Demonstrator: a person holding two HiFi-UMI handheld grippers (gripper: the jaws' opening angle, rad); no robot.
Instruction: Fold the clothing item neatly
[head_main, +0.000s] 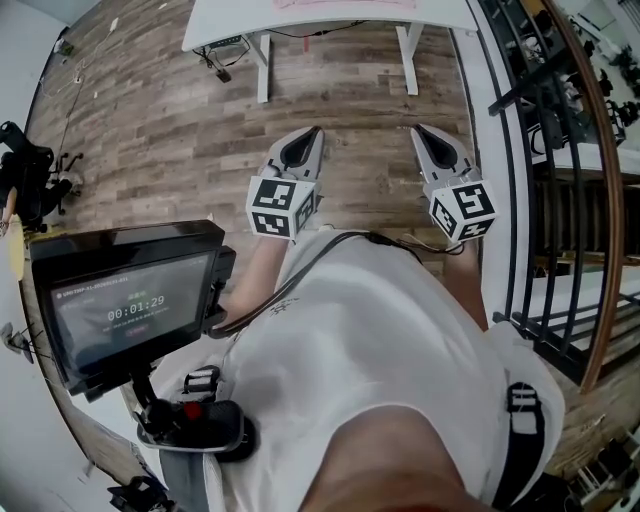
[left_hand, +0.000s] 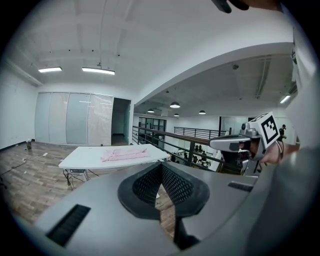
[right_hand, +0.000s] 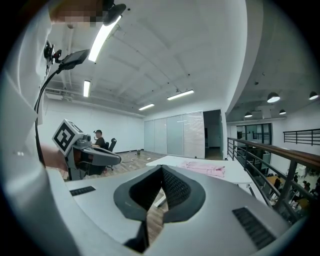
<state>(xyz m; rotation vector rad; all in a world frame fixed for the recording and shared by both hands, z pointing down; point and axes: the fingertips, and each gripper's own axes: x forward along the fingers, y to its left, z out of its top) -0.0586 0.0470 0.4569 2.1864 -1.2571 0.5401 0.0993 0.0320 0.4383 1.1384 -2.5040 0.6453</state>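
- Head view: left hand-held gripper (head_main: 314, 135) and right hand-held gripper (head_main: 420, 132) sit side by side at chest height, both with jaws pressed together. They point ahead over the wooden floor (head_main: 150, 120). The white tabletop (head_main: 330, 25) stands well ahead, roughly centred between them, so neither hand looks nearer. What lies on it is cut off by the top edge. A screen (head_main: 130, 300) at the left reads "00:01:29"; its smaller lines are too blurred to read.
- Left gripper view: the jaws meet with nothing between them. The pink garment (left_hand: 125, 154) lies flat on the tabletop, well apart from the jaws, ahead and to the left of their line. Its long axis runs left to right across the picture. Reaching it calls for walking forward first. The right hand-held gripper shows at the right; its marker cube bears square patterns, no letters.
- Right gripper view: jaws likewise pressed together and empty. The garment lies ahead and slightly right of the jaw line, again lengthwise across the tabletop, with the railing (right_hand: 260, 160) beyond. No brand or label can be read on it.
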